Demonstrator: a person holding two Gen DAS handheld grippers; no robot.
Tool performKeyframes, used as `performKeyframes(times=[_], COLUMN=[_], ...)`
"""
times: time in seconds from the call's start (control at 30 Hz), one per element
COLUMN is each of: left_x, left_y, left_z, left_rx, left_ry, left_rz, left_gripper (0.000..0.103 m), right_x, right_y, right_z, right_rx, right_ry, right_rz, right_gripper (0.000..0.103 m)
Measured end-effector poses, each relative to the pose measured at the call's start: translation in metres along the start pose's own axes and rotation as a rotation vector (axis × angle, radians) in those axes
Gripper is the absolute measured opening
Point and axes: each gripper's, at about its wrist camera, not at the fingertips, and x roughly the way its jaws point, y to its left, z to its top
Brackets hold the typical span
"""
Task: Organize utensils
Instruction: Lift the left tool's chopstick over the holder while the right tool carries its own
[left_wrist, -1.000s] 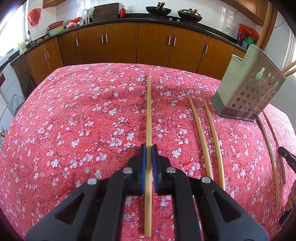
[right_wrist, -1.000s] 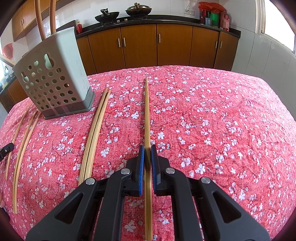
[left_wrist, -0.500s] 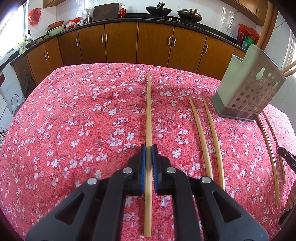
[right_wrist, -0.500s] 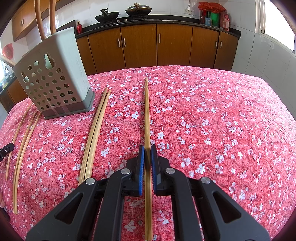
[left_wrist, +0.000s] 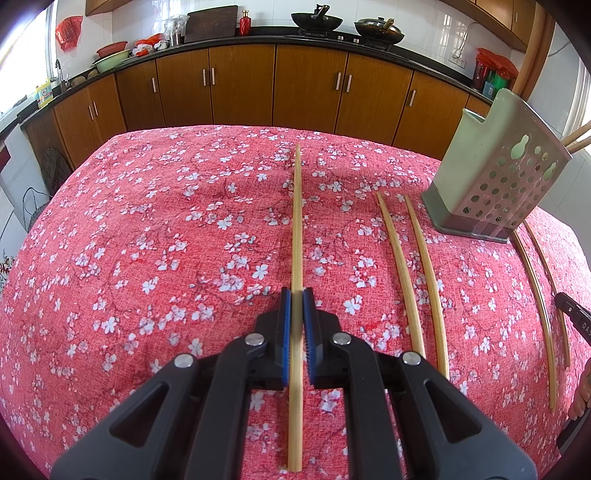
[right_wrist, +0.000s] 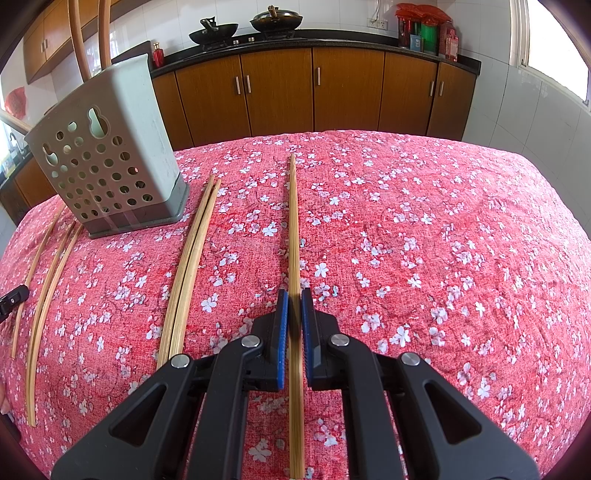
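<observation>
My left gripper (left_wrist: 296, 295) is shut on a bamboo chopstick (left_wrist: 297, 221) that runs straight ahead over the red floral tablecloth. My right gripper (right_wrist: 294, 295) is shut on another bamboo chopstick (right_wrist: 293, 221), also pointing ahead. A grey-green perforated utensil holder (left_wrist: 495, 173) stands at the right in the left wrist view and at the left in the right wrist view (right_wrist: 107, 162), with chopsticks standing in it. Two loose chopsticks (left_wrist: 410, 273) lie between me and the holder; they show as a close pair in the right wrist view (right_wrist: 188, 266).
More loose chopsticks (left_wrist: 535, 295) lie past the holder, seen also in the right wrist view (right_wrist: 48, 280). The tip of the right gripper (left_wrist: 572, 314) shows at the right edge. Wooden kitchen cabinets (left_wrist: 306, 88) stand behind the table.
</observation>
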Motion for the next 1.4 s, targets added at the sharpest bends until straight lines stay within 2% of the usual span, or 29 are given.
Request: performKeyframes(times=[0.2, 0.63, 0.7, 0.8, 0.97, 1.1, 1.27, 1.4], left_x=[-0.007, -0.031, -0.034, -0.055, -0.113, -0.146, -0.168, -0.189], left_y=[-0.003, 0.0, -0.001, -0.002, -0.004, -0.011, -0.016, -0.02], left_z=[-0.005, -0.037, -0.036, -0.026, 0.008, 0.028, 0.045, 0.049], left_rx=[0.019, 0.054, 0.065, 0.066, 0.039, 0.031, 0.024, 0.034], left_ry=[-0.001, 0.005, 0.001, -0.062, -0.239, -0.328, -0.372, -0.4], left_rz=[0.013, -0.012, -0.002, -0.01, -0.059, -0.092, -0.131, -0.171], left_gripper=[0.011, 0.008, 0.008, 0.008, 0.008, 0.008, 0.008, 0.008], right_x=[-0.005, -0.023, -0.032, -0.059, -0.108, -0.131, -0.149, -0.169], right_y=[0.002, -0.005, -0.007, -0.008, -0.005, -0.007, -0.003, 0.002], right_z=[-0.007, -0.026, -0.025, -0.014, 0.013, 0.03, 0.043, 0.056], right_rx=[-0.005, -0.003, -0.004, -0.02, -0.029, -0.022, -0.007, 0.011], right_ry=[0.001, 0.002, -0.024, -0.108, -0.271, -0.351, -0.404, -0.445], right_rz=[-0.004, 0.029, 0.027, 0.027, 0.034, 0.041, 0.062, 0.131], right_gripper=[0.008, 0.008, 0.008, 0.008, 0.008, 0.008, 0.008, 0.008])
